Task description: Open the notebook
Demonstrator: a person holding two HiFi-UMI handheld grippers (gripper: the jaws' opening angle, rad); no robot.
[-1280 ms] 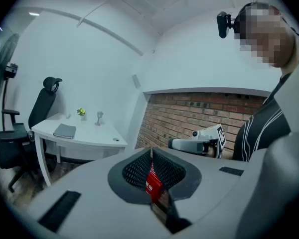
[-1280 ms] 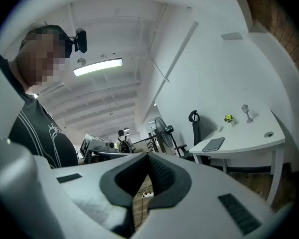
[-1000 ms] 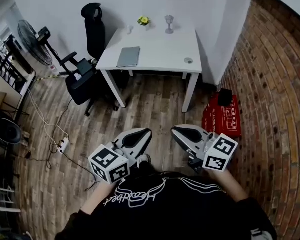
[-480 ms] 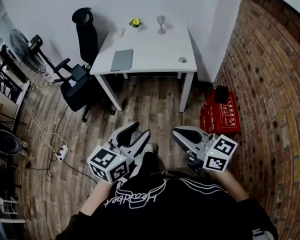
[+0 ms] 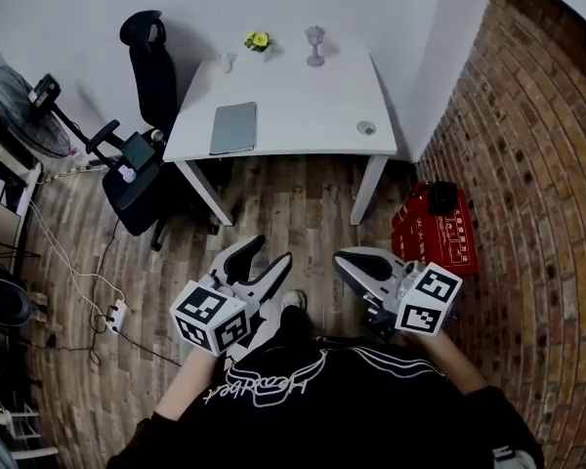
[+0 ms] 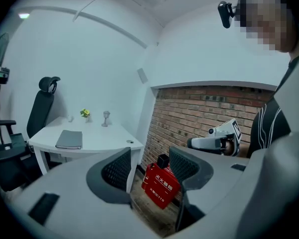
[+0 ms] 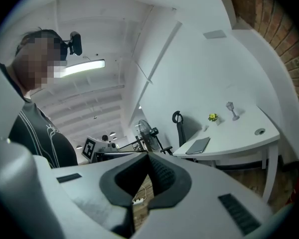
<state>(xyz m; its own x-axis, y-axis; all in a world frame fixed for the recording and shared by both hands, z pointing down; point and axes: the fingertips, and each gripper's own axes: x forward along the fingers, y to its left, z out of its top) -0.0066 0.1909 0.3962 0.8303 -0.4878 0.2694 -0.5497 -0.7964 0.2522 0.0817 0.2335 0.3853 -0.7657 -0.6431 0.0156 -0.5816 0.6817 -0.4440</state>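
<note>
A closed grey notebook (image 5: 233,128) lies flat on the left part of a white table (image 5: 303,106), well ahead of both grippers. The left gripper view shows the notebook (image 6: 70,139) far off, and so does the right gripper view (image 7: 198,145). My left gripper (image 5: 267,252) hangs over the wooden floor in front of the person; its jaws are opening with nothing between them (image 6: 149,168). Beside it, my right gripper (image 5: 341,256) is shut and empty, its pads closed together (image 7: 148,176). Neither gripper is near the table.
A black office chair (image 5: 151,76) stands left of the table, with a fan (image 5: 24,101) further left. A goblet (image 5: 315,45), a small flower pot (image 5: 258,40) and a round disc (image 5: 367,127) sit on the table. A red box (image 5: 435,228) lies by the brick wall at the right.
The left jaws have gone from shut to wide apart. Both grippers and the person have moved toward the table, which now looks larger and nearer. The right gripper stays shut.
</note>
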